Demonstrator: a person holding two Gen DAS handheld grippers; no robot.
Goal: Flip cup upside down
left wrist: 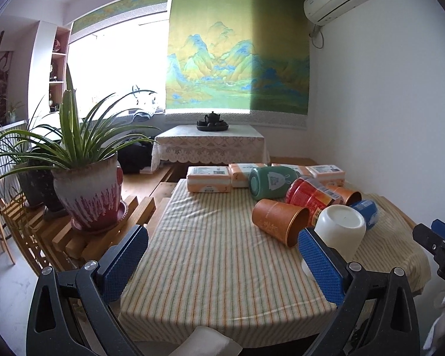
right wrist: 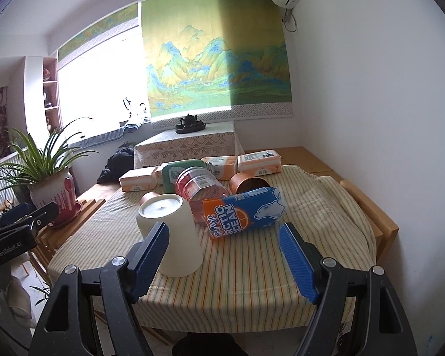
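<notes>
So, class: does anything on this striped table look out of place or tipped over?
Yes. Behind the upside-down white cup, several containers lie toppled in a heap: blue carton, red bottle, green jar, orange cup.

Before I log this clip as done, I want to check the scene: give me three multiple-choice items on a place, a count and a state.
1. Where does the white cup stand?
A. on the striped cloth, near the front edge
B. on the lace-covered table
C. beside the plant pot

2. How many orange cups lie on their sides?
A. none
B. two
C. four

3. How is the white cup set?
A. upright, mouth up
B. on its side
C. upside down, base up

Answers:
1 A: it rests on the striped cloth, just ahead of the right tool.
2 B: one orange cup is nearer and another lies behind the red jar.
3 C: its flat base faces up and its rim meets the cloth.
</notes>
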